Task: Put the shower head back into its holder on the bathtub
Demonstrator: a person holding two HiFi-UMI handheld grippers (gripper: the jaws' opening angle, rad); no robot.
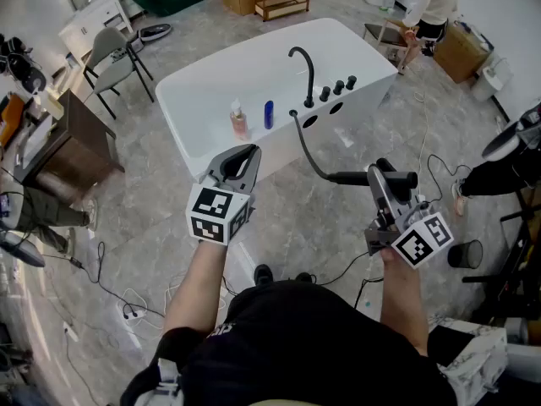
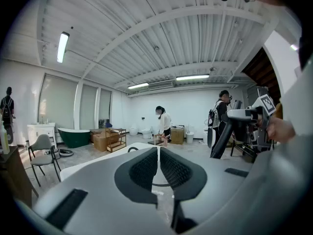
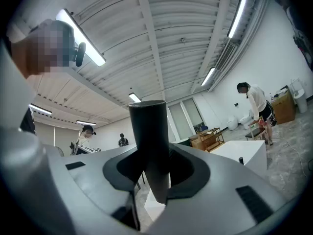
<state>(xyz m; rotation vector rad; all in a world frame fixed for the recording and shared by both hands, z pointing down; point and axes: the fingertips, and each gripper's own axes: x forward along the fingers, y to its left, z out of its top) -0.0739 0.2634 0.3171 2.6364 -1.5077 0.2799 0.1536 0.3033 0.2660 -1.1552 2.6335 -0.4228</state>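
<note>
The white bathtub stands ahead of me, with a black curved faucet and three black knobs on its near rim. A black hose runs from a small fitting on that rim to the black shower head. My right gripper is shut on the shower head's round handle, holding it level above the floor, in front of the tub and apart from it. My left gripper hovers near the tub's front wall, shut, pads together with nothing between them.
A pink pump bottle and a blue bottle stand on the tub's rim. A dark wooden table and a chair stand at left. Cables lie on the floor. A person bends over at the back right.
</note>
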